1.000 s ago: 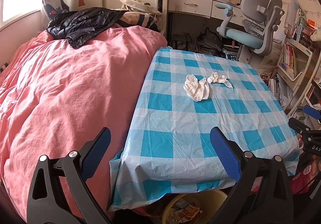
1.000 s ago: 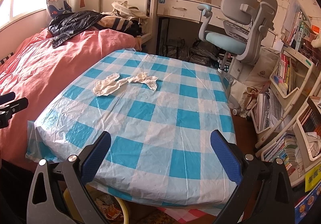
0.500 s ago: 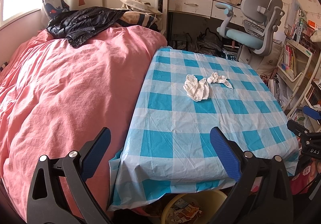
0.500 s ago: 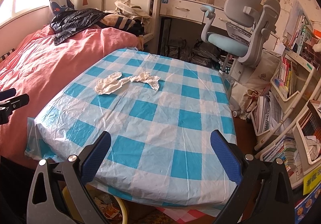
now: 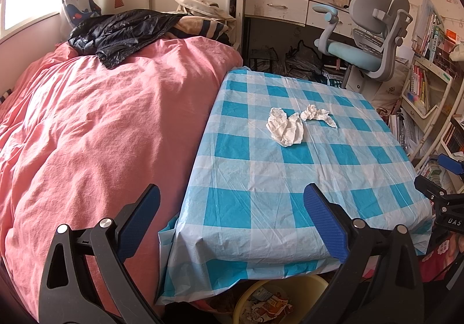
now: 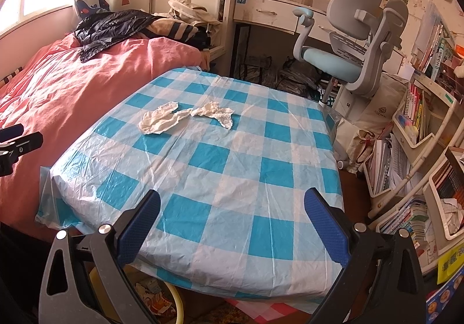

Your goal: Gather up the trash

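"DAS" on the right gripper (image 5: pixel 446 196).

Blue-and-white checked plastic cloth on the worktop (image 5: pixel 290 179), two crumpled white tissues (image 5: pixel 285 128), salmon-pink quilt on the bed (image 5: pixel 101 121), glossy black jacket (image 5: pixel 116 34), yellow round bin (image 5: pixel 307 289), grey chair with pale-blue seat (image 6: pixel 356 42), blue-padded black fingers (image 6: pixel 139 222)

Table cover (image 5: pixel 290 179): thin plastic sheet, blue-and-white check, glossy, creased all over; you can see light glare on its folds. Two tissues (image 5: pixel 285 128) (image 6: pixel 216 113): white paper, crumpled, matt, rough-looking. Your left gripper (image 5: pixel 232 219) and right gripper (image 6: pixel 232 219): black matt plastic arms, blue finely ribbed pads (image 5: pixel 137 225), small shiny metal pins. Duvet (image 5: pixel 101 126): pink cloth, matt, softly wrinkled. Jacket (image 5: pixel 116 31): black, shiny, crinkled fabric. Bin (image 5: pixel 307 289) under the table: smooth yellow plastic. Chair (image 6: pixel 362 34): grey smooth plastic shell.
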The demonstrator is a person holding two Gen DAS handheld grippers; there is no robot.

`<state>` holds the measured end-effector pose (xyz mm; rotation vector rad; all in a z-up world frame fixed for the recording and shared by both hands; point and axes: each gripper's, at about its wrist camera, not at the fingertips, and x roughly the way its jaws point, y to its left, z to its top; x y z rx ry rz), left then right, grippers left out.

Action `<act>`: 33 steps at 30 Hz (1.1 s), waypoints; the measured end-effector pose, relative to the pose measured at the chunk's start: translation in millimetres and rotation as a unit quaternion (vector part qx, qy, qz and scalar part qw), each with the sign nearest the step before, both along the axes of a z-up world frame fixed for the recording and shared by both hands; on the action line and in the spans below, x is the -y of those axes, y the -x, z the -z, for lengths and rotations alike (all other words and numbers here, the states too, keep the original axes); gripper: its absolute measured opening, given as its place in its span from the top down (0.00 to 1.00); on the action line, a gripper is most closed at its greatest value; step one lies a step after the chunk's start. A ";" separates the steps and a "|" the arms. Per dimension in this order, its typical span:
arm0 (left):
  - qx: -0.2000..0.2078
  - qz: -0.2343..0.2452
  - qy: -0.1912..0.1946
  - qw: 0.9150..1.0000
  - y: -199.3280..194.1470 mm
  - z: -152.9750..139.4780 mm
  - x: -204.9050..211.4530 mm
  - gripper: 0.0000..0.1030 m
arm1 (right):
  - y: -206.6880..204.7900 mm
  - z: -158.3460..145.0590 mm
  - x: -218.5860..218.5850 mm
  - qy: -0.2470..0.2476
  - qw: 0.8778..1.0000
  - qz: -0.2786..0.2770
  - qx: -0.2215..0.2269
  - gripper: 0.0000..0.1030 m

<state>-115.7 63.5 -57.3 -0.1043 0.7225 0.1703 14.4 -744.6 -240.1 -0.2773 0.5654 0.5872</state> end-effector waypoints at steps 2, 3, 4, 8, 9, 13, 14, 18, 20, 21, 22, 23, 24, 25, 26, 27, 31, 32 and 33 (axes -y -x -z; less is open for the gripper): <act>0.000 0.000 0.000 1.000 0.0 0.0 -0.1 0.07 | 0.2 0.3 -1.1 0.002 1.000 -0.002 0.000 0.07; 0.000 0.000 0.000 1.000 0.0 0.0 -0.1 0.07 | 0.5 0.5 -1.1 0.003 1.000 -0.003 0.000 0.07; 0.000 0.000 0.000 1.000 0.0 0.0 -0.1 0.07 | 0.7 0.7 -1.5 0.003 1.000 -0.004 -0.001 0.07; 0.000 0.000 0.000 1.000 -0.1 0.0 -0.2 0.07 | -0.2 2.6 -2.7 0.007 1.000 -0.011 -0.007 0.07; 0.000 0.000 0.000 1.000 -0.1 0.0 -0.2 0.07 | 0.1 3.2 -3.6 0.010 1.000 -0.013 -0.007 0.08; 0.000 0.000 0.000 1.000 -0.1 0.0 -0.3 0.07 | 3.5 3.4 -7.9 0.019 1.000 -0.018 -0.001 0.07; 0.000 0.000 0.000 1.000 -0.1 0.0 -0.3 0.07 | 3.8 3.2 -7.5 0.020 1.000 -0.019 0.001 0.07; 0.000 0.000 0.000 1.000 -0.1 -0.1 -0.1 0.07 | 4.9 2.9 -8.9 0.023 1.000 -0.016 0.005 0.07; 0.000 0.000 0.000 1.000 -0.1 -0.1 -0.2 0.07 | 4.2 2.8 -7.9 0.023 1.000 -0.015 0.005 0.07; 0.000 0.000 0.001 1.000 -0.1 -0.1 -0.1 0.07 | 3.9 2.9 -7.9 0.023 1.000 -0.015 0.005 0.07; 0.000 0.000 0.001 1.000 -0.2 -0.1 -0.2 0.07 | 4.1 2.9 -8.8 0.023 1.000 -0.016 0.005 0.07; 0.000 0.000 0.000 1.000 -0.2 0.0 -0.3 0.07 | 4.1 2.9 -8.9 0.024 1.000 -0.016 0.005 0.07; 0.000 0.000 0.000 1.000 -0.2 -0.1 -0.3 0.07 | 4.1 2.8 -8.7 0.024 1.000 -0.016 0.006 0.07; 0.000 0.000 0.000 1.000 -0.2 -0.1 -0.2 0.07 | 3.8 2.9 -8.4 0.024 1.000 -0.016 0.006 0.07; 0.000 0.000 0.000 1.000 -0.2 -0.1 -0.1 0.07 | 4.2 3.0 -9.0 0.024 1.000 -0.016 0.005 0.07; 0.000 0.000 0.000 1.000 -0.2 -0.1 -0.3 0.07 | 3.5 3.1 -8.2 0.025 1.000 -0.016 0.005 0.07; 0.000 0.000 0.001 1.000 -0.2 -0.1 -0.3 0.07 | 4.4 3.0 -9.2 0.024 1.000 -0.016 0.005 0.07; 0.000 0.000 0.001 1.000 -0.1 -0.1 0.0 0.07 | 3.9 3.1 -8.5 0.024 1.000 -0.016 0.005 0.07; 0.000 0.000 0.001 1.000 -0.1 -0.1 -0.2 0.07 | 4.3 3.1 -9.2 0.024 1.000 -0.016 0.006 0.07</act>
